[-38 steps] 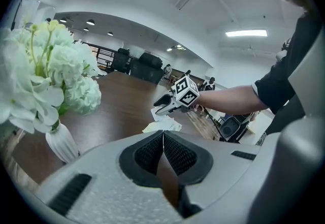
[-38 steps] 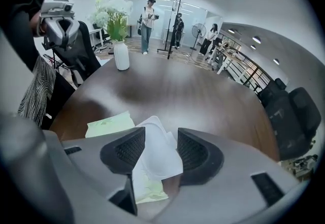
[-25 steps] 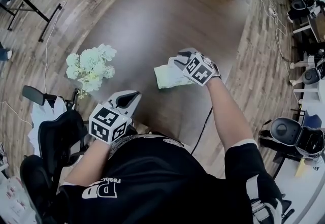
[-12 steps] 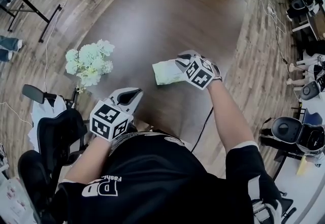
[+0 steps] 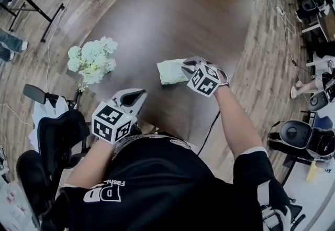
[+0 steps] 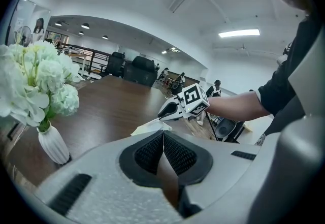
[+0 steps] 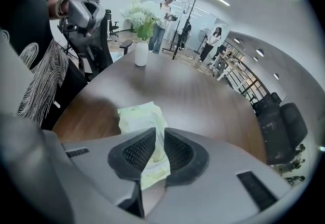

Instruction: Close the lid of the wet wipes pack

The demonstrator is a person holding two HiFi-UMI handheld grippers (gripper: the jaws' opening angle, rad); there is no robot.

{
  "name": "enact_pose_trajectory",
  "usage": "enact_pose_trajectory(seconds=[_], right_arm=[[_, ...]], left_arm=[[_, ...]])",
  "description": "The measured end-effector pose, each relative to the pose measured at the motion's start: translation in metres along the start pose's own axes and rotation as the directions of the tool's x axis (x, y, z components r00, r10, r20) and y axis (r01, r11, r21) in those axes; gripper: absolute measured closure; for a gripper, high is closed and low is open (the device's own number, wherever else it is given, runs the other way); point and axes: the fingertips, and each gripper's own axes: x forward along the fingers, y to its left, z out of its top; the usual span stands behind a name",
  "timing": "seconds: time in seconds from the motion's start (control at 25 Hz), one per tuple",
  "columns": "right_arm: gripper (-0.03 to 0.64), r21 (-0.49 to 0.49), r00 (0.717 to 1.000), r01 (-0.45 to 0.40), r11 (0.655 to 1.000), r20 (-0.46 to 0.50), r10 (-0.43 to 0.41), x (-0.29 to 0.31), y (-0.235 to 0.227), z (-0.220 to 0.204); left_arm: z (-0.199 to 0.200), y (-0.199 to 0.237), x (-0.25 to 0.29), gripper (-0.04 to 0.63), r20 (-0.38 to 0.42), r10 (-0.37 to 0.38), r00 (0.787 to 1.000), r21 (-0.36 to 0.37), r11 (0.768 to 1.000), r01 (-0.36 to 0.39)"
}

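The pale green wet wipes pack (image 5: 170, 72) lies flat on the dark wooden table (image 5: 172, 15). My right gripper (image 5: 187, 67) points steeply down at the pack's right end. In the right gripper view the jaws are closing, and the pack's thin pale flap (image 7: 155, 159) runs up between the pads of this gripper (image 7: 159, 134), with the pack's body (image 7: 136, 115) beyond. My left gripper (image 5: 134, 99) hovers at the table's near edge, apart from the pack, shut with nothing in it (image 6: 163, 134). From there the pack (image 6: 148, 126) and the right gripper (image 6: 167, 112) show ahead.
A white vase of pale flowers (image 5: 93, 61) stands on the table's left side (image 6: 51, 141) (image 7: 141, 51). A black office chair (image 5: 57, 138) sits at the near left. People stand in the room beyond the table.
The right gripper has shifted slightly toward the person at the pack's right end. The left gripper has stayed where it was.
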Motion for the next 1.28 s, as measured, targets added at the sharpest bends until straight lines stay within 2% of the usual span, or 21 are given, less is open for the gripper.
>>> enact_pose_trajectory(seconds=[0.36, 0.76, 1.28], right_arm=[[0.560, -0.045, 0.999, -0.023, 0.999, -0.030, 0.022, 0.006, 0.017, -0.009], [0.558, -0.152, 0.996, -0.031, 0.988, -0.093, 0.017, 0.012, 0.031, -0.018], [0.554, -0.174, 0.994, -0.053, 0.983, -0.107, 0.034, 0.016, 0.044, -0.024]], left_arm=[[-0.004, -0.004, -0.002, 0.575, -0.004, 0.004, 1.000, -0.002, 1.000, -0.004], [-0.005, -0.008, -0.003, 0.575, -0.002, 0.011, 1.000, -0.001, 1.000, -0.011], [-0.007, -0.008, -0.001, 0.575, -0.005, 0.008, 1.000, -0.008, 1.000, -0.008]])
